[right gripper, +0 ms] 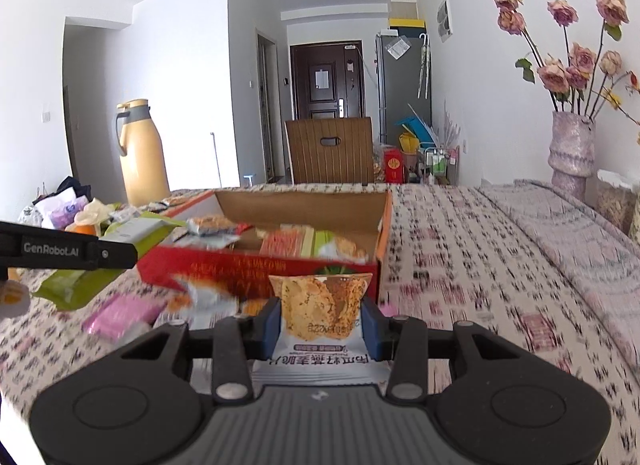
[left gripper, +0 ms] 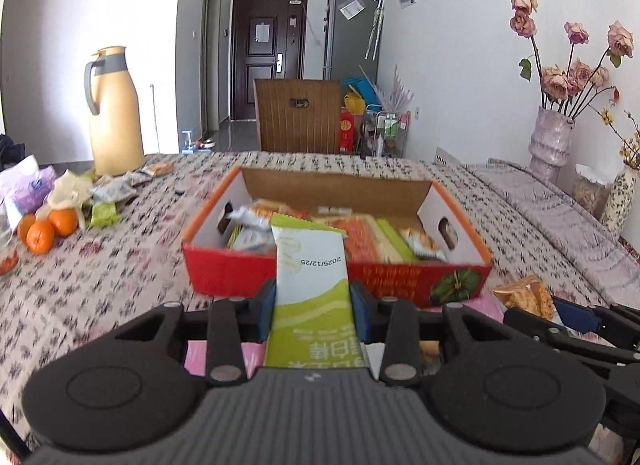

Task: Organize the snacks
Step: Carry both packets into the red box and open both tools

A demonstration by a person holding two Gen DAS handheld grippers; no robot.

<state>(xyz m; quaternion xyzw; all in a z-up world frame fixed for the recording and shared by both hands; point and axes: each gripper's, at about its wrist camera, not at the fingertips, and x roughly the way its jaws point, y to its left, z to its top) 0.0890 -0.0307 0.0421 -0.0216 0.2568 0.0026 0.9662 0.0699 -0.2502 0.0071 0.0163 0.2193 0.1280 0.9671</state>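
- The left gripper (left gripper: 313,305) is clamping a green and white packet (left gripper: 310,265), holding it just before the red box (left gripper: 340,277).
- The right gripper (right gripper: 322,325) is pinching a cracker packet (right gripper: 320,301) near the box's front wall.
- Both packets are looking light, soft and crinkly; the crackers are probably fragile, so gripping at the sealed edge is advisable.

White walls, daylit; a dark door (left gripper: 269,53) ends the hallway, a grey fridge (left gripper: 352,37) beside it. A wooden chair (left gripper: 298,115) stands behind the table (left gripper: 120,265) — patterned cloth — with dried roses in a vase (left gripper: 550,141).
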